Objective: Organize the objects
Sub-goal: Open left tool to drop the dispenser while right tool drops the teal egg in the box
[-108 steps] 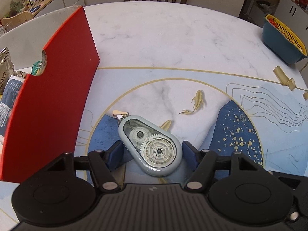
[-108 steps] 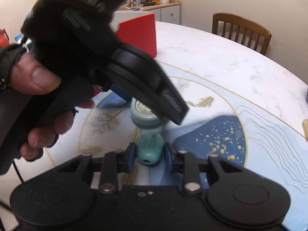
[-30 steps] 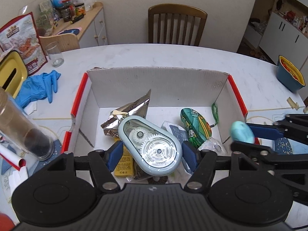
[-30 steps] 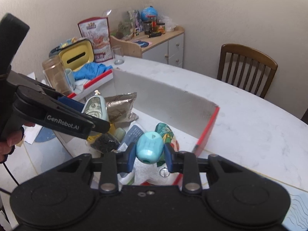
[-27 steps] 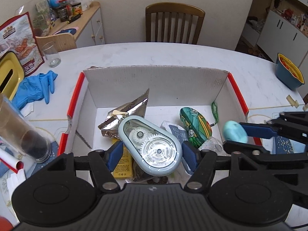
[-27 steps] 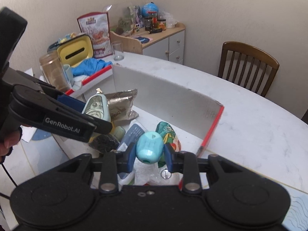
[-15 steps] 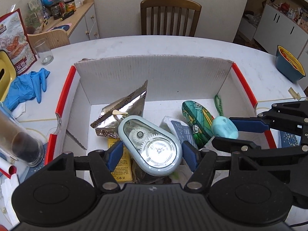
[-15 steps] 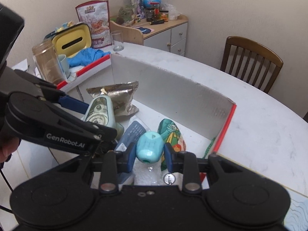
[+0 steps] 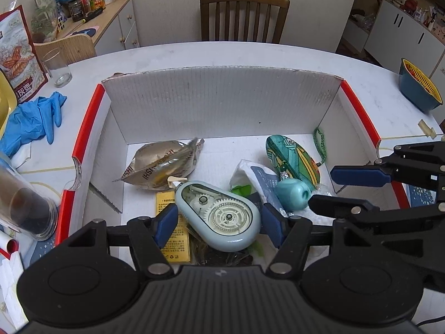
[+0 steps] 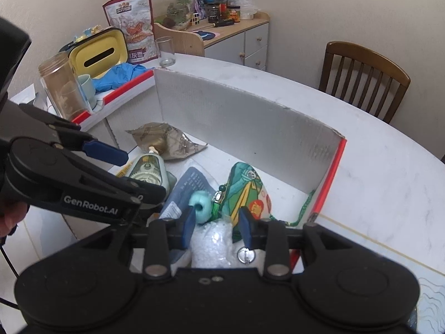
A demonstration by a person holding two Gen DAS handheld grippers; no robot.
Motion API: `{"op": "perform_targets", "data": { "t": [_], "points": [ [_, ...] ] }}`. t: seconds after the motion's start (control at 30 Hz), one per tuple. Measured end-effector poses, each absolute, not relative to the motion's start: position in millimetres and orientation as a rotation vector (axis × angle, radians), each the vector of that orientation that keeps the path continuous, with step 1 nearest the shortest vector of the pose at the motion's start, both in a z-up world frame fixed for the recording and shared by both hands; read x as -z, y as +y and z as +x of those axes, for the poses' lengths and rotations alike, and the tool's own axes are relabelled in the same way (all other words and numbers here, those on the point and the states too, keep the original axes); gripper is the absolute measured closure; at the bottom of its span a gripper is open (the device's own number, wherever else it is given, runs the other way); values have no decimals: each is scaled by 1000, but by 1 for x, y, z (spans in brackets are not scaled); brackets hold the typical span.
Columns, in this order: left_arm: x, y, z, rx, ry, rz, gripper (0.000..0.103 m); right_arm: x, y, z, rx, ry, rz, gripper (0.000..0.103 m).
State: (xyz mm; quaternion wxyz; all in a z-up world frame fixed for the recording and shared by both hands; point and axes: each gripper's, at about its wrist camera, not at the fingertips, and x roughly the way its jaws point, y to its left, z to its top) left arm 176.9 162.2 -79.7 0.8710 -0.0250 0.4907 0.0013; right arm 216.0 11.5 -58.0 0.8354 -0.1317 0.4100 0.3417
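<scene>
My left gripper (image 9: 219, 222) is shut on a pale blue-grey tape dispenser (image 9: 222, 217) with clear gears, held low over the contents of a white cardboard box (image 9: 222, 103) with red edges. My right gripper (image 10: 217, 226) reaches into the box from the right, and its jaws are opening. A small teal egg-shaped item (image 10: 199, 205) has slipped out of them. It lies on the box contents beside the left pad (image 10: 188, 226), and nothing is between the pads. In the left wrist view the teal item (image 9: 292, 194) rests just off the right gripper (image 9: 322, 188).
The box also holds a foil pouch (image 9: 161, 164), a green patterned pouch (image 9: 292, 156), a yellow packet and wrappers. Left of the box are blue gloves (image 9: 30, 117), a glass (image 9: 58, 69) and a jar (image 9: 25, 203). A blue colander (image 9: 420, 89) sits far right, and a chair (image 9: 243, 16) stands behind the table.
Both grippers have sunk lower into the box. The right gripper's pads have parted and the teal item has dropped from them onto the contents. The left gripper still holds the tape dispenser.
</scene>
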Motion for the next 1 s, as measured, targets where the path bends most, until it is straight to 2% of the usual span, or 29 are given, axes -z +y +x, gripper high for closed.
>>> {"op": "perform_targets", "data": {
  "t": [0.47, 1.0],
  "points": [
    [63, 156, 159, -19, 966, -37, 32, 41, -13, 205, -707, 834, -194, 63],
    [27, 139, 123, 1, 851, -53, 26, 13, -42, 175, -733, 769, -115, 43]
  ]
}}
